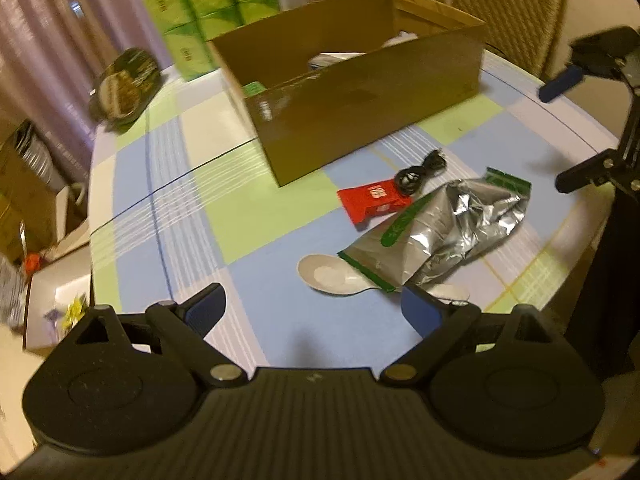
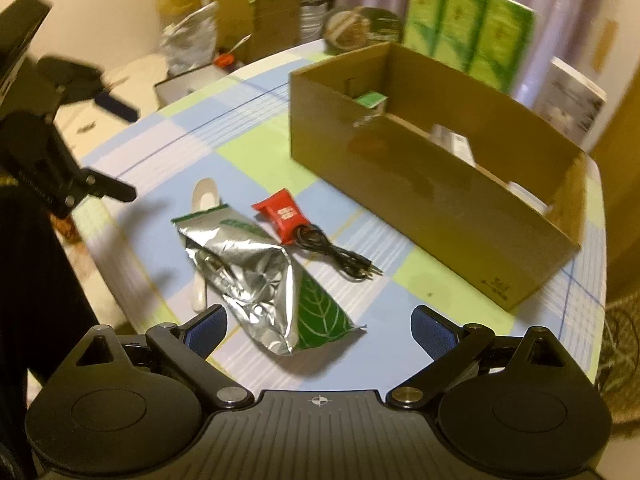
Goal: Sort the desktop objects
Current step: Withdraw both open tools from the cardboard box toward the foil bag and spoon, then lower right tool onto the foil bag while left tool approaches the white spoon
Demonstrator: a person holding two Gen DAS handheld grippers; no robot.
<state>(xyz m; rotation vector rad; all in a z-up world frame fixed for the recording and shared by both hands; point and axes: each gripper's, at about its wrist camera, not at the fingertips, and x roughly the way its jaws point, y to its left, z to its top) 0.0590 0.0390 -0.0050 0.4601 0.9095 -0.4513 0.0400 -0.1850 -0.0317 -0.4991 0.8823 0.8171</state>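
Note:
A crumpled silver foil bag [image 1: 448, 224] [image 2: 252, 276] with green print lies on the checked tablecloth. Beside it lie a red packet [image 1: 374, 200] [image 2: 282, 214], a coiled black cable [image 1: 420, 172] [image 2: 336, 254] and a white spoon [image 1: 332, 274] [image 2: 204, 200], partly under the bag. An open cardboard box [image 1: 360, 108] [image 2: 420, 184] stands behind them with a few items inside. My left gripper [image 1: 316, 312] is open and empty, just short of the spoon. My right gripper [image 2: 320, 332] is open and empty above the near end of the foil bag.
Green tissue packs [image 1: 204, 4] [image 2: 468, 28] stand behind the box. A round green tin [image 1: 124, 84] [image 2: 360, 28] sits at the table's far edge. The round table's rim [image 1: 94, 200] drops off to boxes and clutter on the floor. A chair [image 1: 512, 12] stands beyond the table.

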